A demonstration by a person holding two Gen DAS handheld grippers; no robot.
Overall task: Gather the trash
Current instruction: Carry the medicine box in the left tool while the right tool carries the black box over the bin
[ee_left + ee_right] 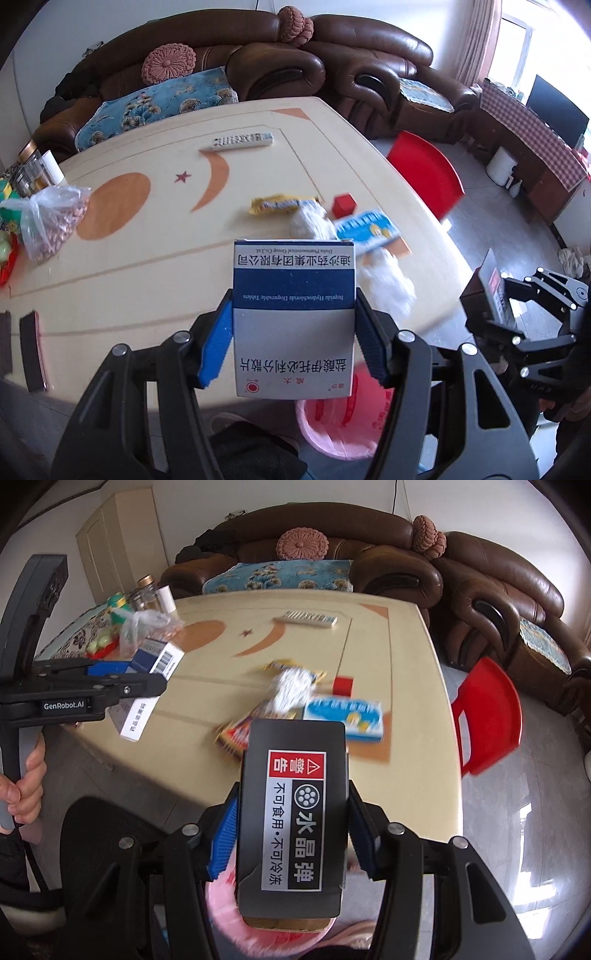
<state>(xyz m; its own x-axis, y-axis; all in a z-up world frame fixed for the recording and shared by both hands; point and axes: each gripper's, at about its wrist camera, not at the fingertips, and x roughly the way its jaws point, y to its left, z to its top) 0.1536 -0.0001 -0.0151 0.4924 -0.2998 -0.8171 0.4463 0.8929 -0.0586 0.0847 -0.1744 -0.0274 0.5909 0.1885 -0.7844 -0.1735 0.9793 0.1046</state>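
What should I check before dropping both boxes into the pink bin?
1. Left gripper clamped on the blue-and-white medicine box: ok.
2. Right gripper clamped on the black box: ok.
3. Pink bin below both boxes: ok.
4. Bin directly under each box: cannot tell.
5. Grippers clear of each other: ok.
6. Trash left on the table, including the yellow wrapper and blue packet: not ok.

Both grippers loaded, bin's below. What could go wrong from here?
1. The pink bin shows only partly under the left gripper; its white-and-blue medicine box could land on the rim.
2. The right gripper pinches the black box near one end; it might pivot.
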